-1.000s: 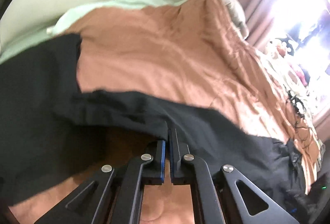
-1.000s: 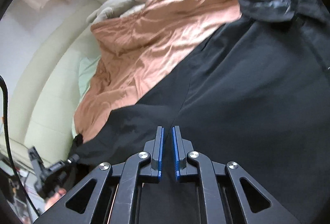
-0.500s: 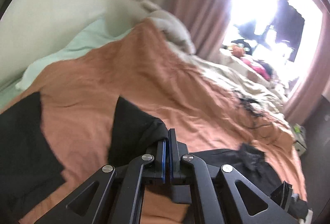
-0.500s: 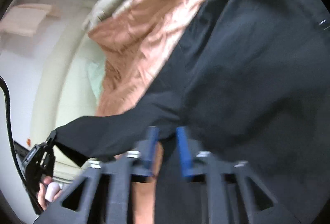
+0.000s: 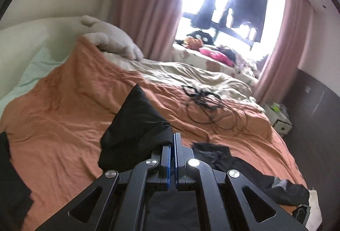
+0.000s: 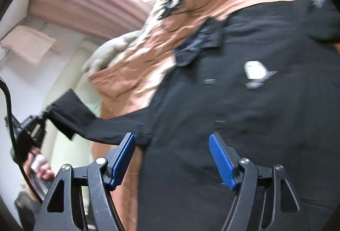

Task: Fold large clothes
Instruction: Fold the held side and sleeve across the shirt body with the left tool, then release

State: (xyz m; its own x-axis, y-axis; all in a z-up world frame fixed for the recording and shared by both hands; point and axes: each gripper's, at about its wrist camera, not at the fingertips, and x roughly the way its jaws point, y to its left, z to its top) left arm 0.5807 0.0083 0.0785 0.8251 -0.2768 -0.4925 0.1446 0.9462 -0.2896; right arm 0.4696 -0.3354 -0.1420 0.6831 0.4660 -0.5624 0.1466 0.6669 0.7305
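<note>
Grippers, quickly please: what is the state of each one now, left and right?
Left gripper: closed, holding the sleeve of the black shirt.
Right gripper: open, holding nothing, above the shirt.

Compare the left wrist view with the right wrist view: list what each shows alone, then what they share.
Left wrist only: the bright window, tangled black cables, and the left tool shut on the sleeve seen close up.

Right wrist only: the right tool open above the black shirt's body, with its white chest label.

Both: the orange bedspread, pink curtains and the black shirt.
</note>
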